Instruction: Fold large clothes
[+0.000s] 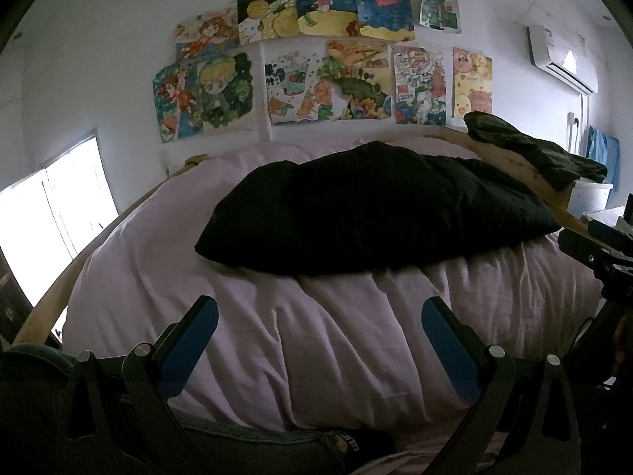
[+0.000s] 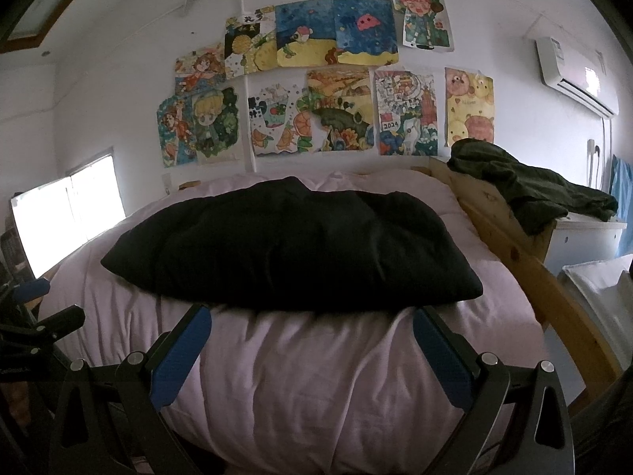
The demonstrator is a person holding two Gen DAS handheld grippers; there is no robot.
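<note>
A black garment (image 1: 372, 206) lay in a wide, roughly folded slab across the middle of a bed covered in a rumpled pale pink sheet (image 1: 316, 336), its surface dark enough that creases barely showed, its near edge a clean line and its left corner tapering to a point. The left gripper (image 1: 319, 312) hovered over the bare sheet short of that edge, its blue-padded fingers (image 1: 190, 340) spread wide and holding nothing. The right gripper (image 2: 311, 318) hung likewise released and empty, its fingertips just short of the garment's near edge (image 2: 292, 253), though whether they touched the cloth could not be told. The left wrist view alone showed, along its bottom edge, the person's grey-clad leg (image 1: 253, 443), and at its right margin part of the other gripper's black frame (image 1: 605, 253). The right wrist view showed more of the wooden bed frame (image 2: 514, 237) on the right, a dark green garment (image 2: 526, 186) heaped on its corner, and a white drawer unit (image 2: 581, 241) behind. Both views took in coloured drawings (image 2: 316, 91) on the white wall, a bright window (image 1: 59, 206) to the left and an air conditioner (image 2: 573, 75) high on the right.
</note>
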